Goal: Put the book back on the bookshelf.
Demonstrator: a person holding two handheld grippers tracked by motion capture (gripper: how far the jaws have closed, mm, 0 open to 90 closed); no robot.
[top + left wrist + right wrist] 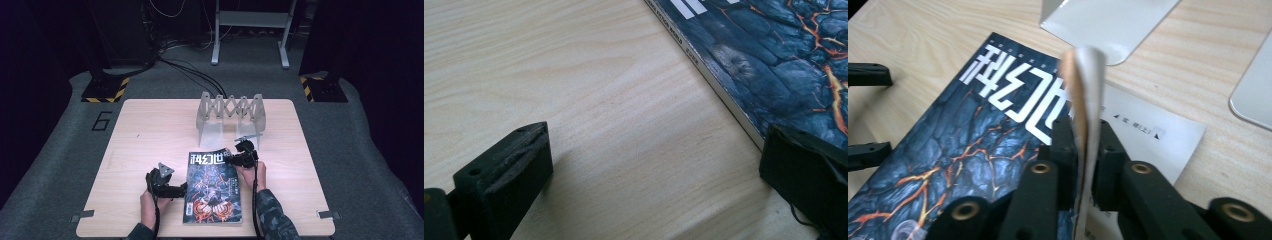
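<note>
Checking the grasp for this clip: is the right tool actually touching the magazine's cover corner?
Touching. In the right gripper view, the right tool has both jaws pressed against the curled-up cover corner of the magazine, with the sheet pinched between them.

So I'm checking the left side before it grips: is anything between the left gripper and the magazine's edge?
Nothing visible. The left gripper stands open at the magazine's spine edge, with bare table between its jaws.

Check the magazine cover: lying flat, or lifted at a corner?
Lifted at a corner. The right gripper pinches the curled cover corner of the magazine, baring the white page beneath.
</note>
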